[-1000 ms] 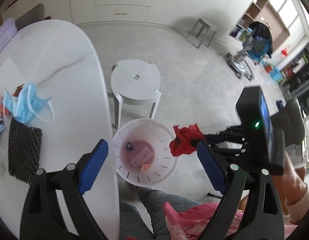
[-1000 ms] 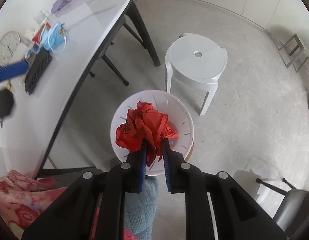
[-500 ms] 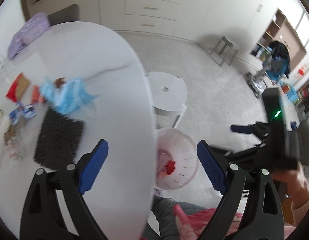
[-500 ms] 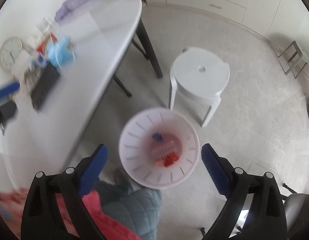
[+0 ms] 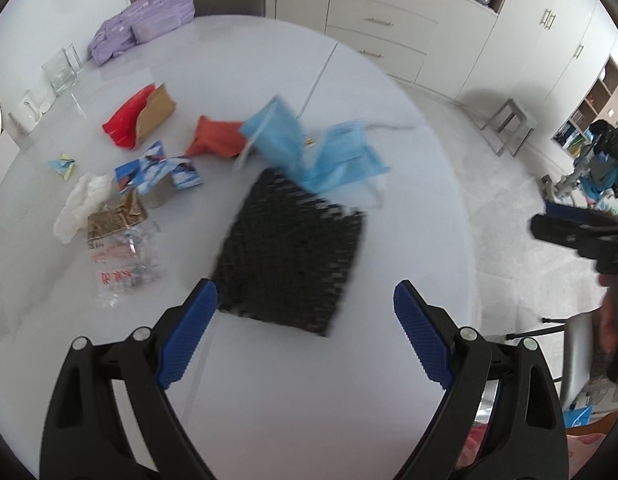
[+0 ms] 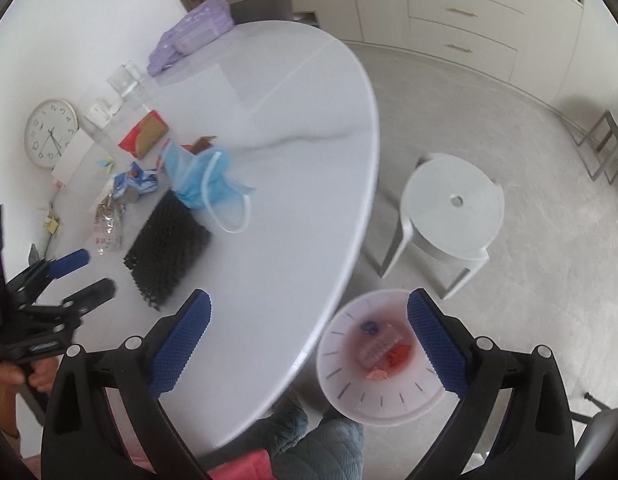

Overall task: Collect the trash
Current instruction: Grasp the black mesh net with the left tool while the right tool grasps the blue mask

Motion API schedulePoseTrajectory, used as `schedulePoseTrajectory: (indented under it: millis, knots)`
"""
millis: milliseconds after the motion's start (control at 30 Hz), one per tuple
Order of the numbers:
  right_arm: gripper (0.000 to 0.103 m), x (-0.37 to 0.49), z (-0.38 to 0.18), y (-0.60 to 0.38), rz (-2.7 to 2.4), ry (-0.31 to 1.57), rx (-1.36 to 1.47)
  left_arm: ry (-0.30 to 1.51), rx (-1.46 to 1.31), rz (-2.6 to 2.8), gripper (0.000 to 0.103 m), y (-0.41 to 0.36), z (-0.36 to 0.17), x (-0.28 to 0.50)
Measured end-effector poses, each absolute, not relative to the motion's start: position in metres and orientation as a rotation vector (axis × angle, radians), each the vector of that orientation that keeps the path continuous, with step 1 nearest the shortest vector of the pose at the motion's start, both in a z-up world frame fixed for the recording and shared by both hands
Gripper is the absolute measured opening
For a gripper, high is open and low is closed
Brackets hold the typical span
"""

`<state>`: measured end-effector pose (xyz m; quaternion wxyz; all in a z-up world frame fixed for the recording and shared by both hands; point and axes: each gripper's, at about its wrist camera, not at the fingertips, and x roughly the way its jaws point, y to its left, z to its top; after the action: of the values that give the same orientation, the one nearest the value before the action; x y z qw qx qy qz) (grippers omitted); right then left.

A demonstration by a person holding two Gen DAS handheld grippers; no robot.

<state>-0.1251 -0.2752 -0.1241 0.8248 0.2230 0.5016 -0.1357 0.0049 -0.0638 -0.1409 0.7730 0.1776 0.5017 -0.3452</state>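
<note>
My left gripper (image 5: 305, 296) is open and empty over the white table (image 5: 309, 400), just short of a black mesh pad (image 5: 289, 256). Beyond the pad lie blue face masks (image 5: 321, 156), a red wrapper (image 5: 217, 140), a red-and-brown packet (image 5: 141, 116), blue-and-white wrappers (image 5: 157, 168), a white tissue (image 5: 81, 204) and a clear plastic bag (image 5: 121, 260). My right gripper (image 6: 309, 304) hangs above the table edge and the white bin (image 6: 349, 392); its jaws are opening with nothing between them. A red crumpled scrap (image 6: 397, 356) lies in the bin.
A white stool (image 6: 453, 200) stands on the floor beside the bin. A purple bag (image 5: 149, 20), glass jars (image 5: 63, 68) and a wall clock (image 6: 51, 132) sit at the table's far side. The person's quilted knees (image 6: 321, 448) are under the table edge.
The right gripper opened and the red crumpled scrap dropped into the bin; the gripper then rose. The left gripper swung from above the bin to over the table's litter.
</note>
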Motion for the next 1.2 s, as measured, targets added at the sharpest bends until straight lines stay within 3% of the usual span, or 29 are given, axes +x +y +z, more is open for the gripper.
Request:
schedulePoseTrajectory:
  millis: [400,467,633,1000,1067,1200]
  knots:
    - [0.098,-0.075,-0.126,-0.247,-0.282,1.091,0.448,1.172,0.443,-0.834,0.086,-0.071,-0.197,0.077]
    - [0.098,-0.067,-0.128,-0.247,-0.279,1.100,0.439,1.187,0.456,-0.849,0.078,-0.076,-0.205,0.083]
    - [0.098,-0.050,-0.130,-0.250,-0.266,1.109,0.407,1.198,0.461,-0.888,0.073,-0.083,-0.218,0.090]
    - [0.098,-0.023,-0.136,-0.268,-0.240,1.126,0.379,1.210,0.378,-0.875,0.028,-0.085,-0.210,0.089]
    - [0.098,-0.018,-0.137,-0.271,-0.225,1.121,0.382,1.202,0.373,-0.857,0.014,-0.083,-0.208,0.085]
    - [0.098,-0.007,-0.134,-0.268,-0.169,1.100,0.358,1.204,0.356,-0.803,0.013,-0.082,-0.200,0.081]
